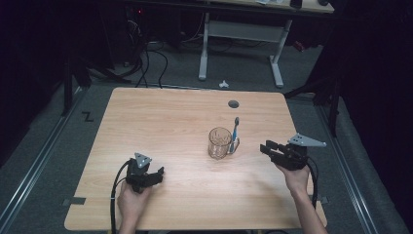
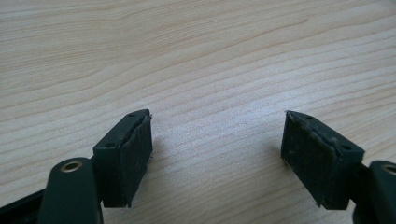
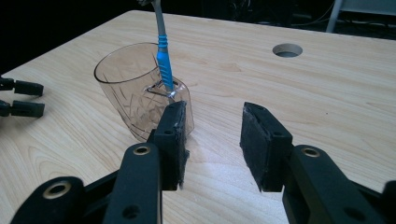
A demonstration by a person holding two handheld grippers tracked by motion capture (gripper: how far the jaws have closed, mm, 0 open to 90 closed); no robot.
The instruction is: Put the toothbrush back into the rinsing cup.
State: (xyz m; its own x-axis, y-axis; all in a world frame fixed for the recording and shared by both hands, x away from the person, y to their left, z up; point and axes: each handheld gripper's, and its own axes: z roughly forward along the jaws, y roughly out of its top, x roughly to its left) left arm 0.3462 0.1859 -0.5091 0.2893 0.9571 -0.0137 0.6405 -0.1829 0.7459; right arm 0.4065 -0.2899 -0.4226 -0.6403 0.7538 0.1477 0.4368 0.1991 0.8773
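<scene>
High view: glass mug (image 1: pixel 219 143) with toothbrush (image 1: pixel 235 134) sits at 3 o'clock of table (image 1: pixel 146 117) centre. My right claw (image 1: pixel 267 147) is released, empty, approx. beside the handle; a careless push may tip it. Left claw (image 1: pixel 158 174) released, far.

Dim lab: floor cables (image 1: pixel 146 58), rails (image 1: pixel 44 151)

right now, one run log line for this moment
left gripper: open, low over bare table | right gripper: open, facing mug, not touching | toothbrush: upright, stuck through mug handle | nothing held
</scene>
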